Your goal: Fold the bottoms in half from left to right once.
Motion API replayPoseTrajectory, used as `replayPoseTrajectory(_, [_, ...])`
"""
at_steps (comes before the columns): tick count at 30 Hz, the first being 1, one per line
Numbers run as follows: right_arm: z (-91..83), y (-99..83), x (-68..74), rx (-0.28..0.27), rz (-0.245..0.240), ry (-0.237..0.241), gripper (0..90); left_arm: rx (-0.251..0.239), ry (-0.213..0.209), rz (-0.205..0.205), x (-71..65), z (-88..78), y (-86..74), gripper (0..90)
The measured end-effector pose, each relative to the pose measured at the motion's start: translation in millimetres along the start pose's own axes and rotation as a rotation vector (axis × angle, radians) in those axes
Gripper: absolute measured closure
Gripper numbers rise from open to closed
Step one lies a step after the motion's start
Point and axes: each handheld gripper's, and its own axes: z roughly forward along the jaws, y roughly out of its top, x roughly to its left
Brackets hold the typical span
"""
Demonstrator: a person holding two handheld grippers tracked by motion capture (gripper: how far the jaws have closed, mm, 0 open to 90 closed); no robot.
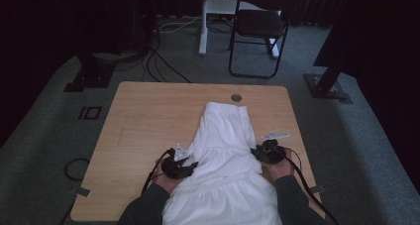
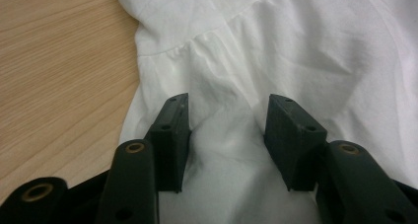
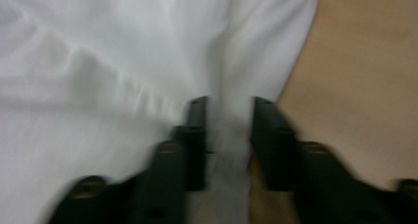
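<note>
Both claws sit at the edges of a white gathered cotton garment [image 1: 225,155] spread lengthwise down the middle of a light wooden table [image 1: 148,116]. Left gripper [image 2: 227,135] has its jaws partly apart, with a raised fold of the white cloth bunched between them; whether the pads [image 2: 170,135] press on that fold I cannot tell. A gathered seam runs just ahead of its jaw tips, and bare wood lies off to its left side. Right gripper [image 3: 229,140] is blurred; its jaws stand apart over the garment's edge, a strip of cloth between them without a visible pinch, released. Wood shows just to its right. Beyond the table's far end stands a black folding chair [image 1: 260,27] on grey carpet.
</note>
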Motion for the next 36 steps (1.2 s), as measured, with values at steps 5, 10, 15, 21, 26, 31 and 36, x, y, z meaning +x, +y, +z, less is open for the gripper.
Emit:
replayPoseTrajectory(5, [5.0, 44.8, -10.9, -0.104, 0.019, 0.050, 44.9, -0.002, 0.005, -0.002, -0.3, 0.8, 0.5, 47.0])
replayPoseTrajectory(10, [42.9, 74.6, -14.0, -0.073, 0.072, 0.130, 45.1, -0.019, 0.008, -0.035, 3.2, -1.7, -1.0, 40.8])
replayPoseTrajectory(15, [67.5, 79.1, -11.4, 0.017, 0.070, 0.130, 76.1, -0.029, -0.039, -0.082, 8.4, -4.1, -3.6, 39.5])
replayPoseTrajectory(21, [17.9, 83.7, -11.9, -0.197, -0.037, -0.136, 88.1, -0.029, -0.066, -0.106, 9.6, -8.3, -8.2, 39.6])
replayPoseTrajectory(26, [46.0, 59.4, -26.9, -0.069, 0.011, -0.163, 80.9, -0.018, -0.044, -0.075, 4.7, -7.9, -7.8, 40.0])
replayPoseTrajectory(31, [60.7, 51.7, -34.7, -0.034, 0.071, -0.157, 64.7, -0.012, -0.055, -0.071, 5.8, -8.8, -6.6, 40.5])
replayPoseTrajectory(36, [60.4, 53.2, -36.1, -0.018, 0.085, -0.137, 66.2, -0.085, -0.019, -0.062, 23.3, -18.2, 31.3, 40.7])
